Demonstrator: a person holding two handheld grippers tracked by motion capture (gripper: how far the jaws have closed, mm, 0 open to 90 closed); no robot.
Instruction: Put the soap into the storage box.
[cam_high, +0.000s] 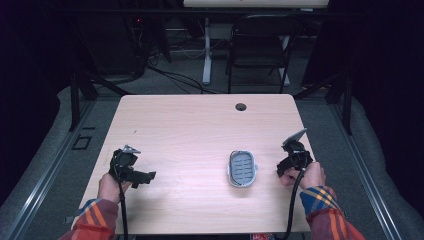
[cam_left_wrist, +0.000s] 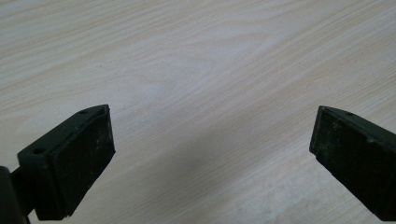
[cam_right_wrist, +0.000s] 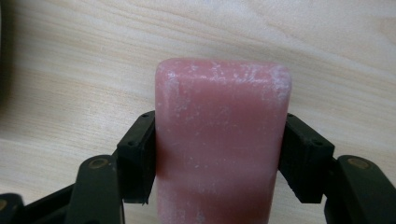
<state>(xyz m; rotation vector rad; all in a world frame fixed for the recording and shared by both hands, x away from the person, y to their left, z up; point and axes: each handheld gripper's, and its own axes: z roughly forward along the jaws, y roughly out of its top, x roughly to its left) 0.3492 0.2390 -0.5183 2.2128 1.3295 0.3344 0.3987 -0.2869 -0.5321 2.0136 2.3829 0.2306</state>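
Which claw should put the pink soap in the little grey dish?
Right, probably. The right claw is shut on the soap and sits just beside the dish. The left claw is open, holding nothing, farther off.

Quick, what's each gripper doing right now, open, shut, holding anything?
Left gripper: open, nothing between its jaws, bare table beneath.
Right gripper: shut on a pink soap bar.

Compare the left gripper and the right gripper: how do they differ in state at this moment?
The left gripper has its jaws wide apart with bare wooden table between them; the right gripper is closed on a pink soap bar. The left gripper is at the table's left side, while the right gripper is beside the grey soap dish. Both have black jaws.
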